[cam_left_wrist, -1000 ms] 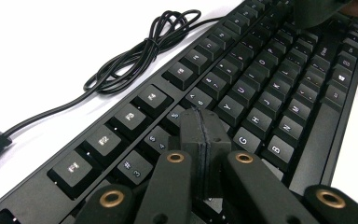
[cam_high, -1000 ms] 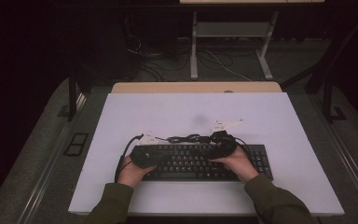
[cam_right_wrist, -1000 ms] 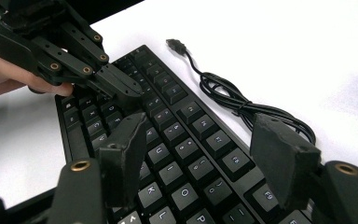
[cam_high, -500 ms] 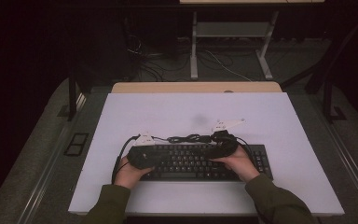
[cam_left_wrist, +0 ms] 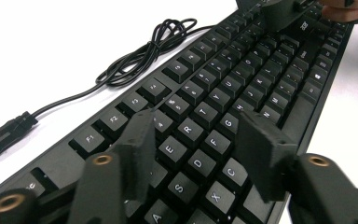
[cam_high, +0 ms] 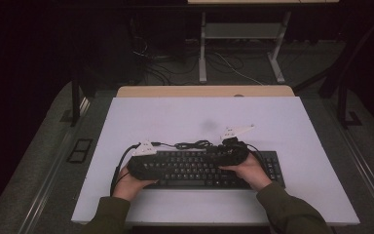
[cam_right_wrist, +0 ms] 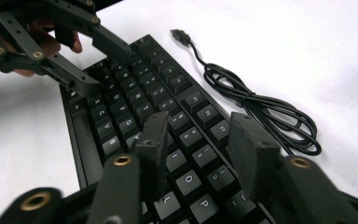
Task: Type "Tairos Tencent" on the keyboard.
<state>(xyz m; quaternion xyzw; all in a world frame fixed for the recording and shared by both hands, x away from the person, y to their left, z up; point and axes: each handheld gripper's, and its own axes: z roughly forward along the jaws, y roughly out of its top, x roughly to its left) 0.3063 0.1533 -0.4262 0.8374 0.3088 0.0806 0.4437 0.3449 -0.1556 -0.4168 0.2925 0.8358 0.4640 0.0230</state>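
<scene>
A black keyboard [cam_high: 199, 170] lies flat on the white table [cam_high: 175, 117], and its cable [cam_high: 192, 145] is coiled just behind it. My left gripper [cam_high: 151, 165] hovers over the keyboard's left end. Its jaws have just been opening and stand apart above the letter keys [cam_left_wrist: 200, 123], with nothing between them. My right gripper [cam_high: 226, 153] hangs over the right half. Its jaws have just been closing but still stand apart over the keys [cam_right_wrist: 203, 126], gripping nothing. The left gripper [cam_right_wrist: 106, 65] also appears open in the right gripper view.
The cable's USB plug [cam_right_wrist: 181, 35] lies loose on the table behind the keyboard. A wooden strip [cam_high: 204, 91] borders the table's far edge. Beyond it are a metal frame [cam_high: 241, 48] and floor cables. White table surface stretches behind and beside the keyboard.
</scene>
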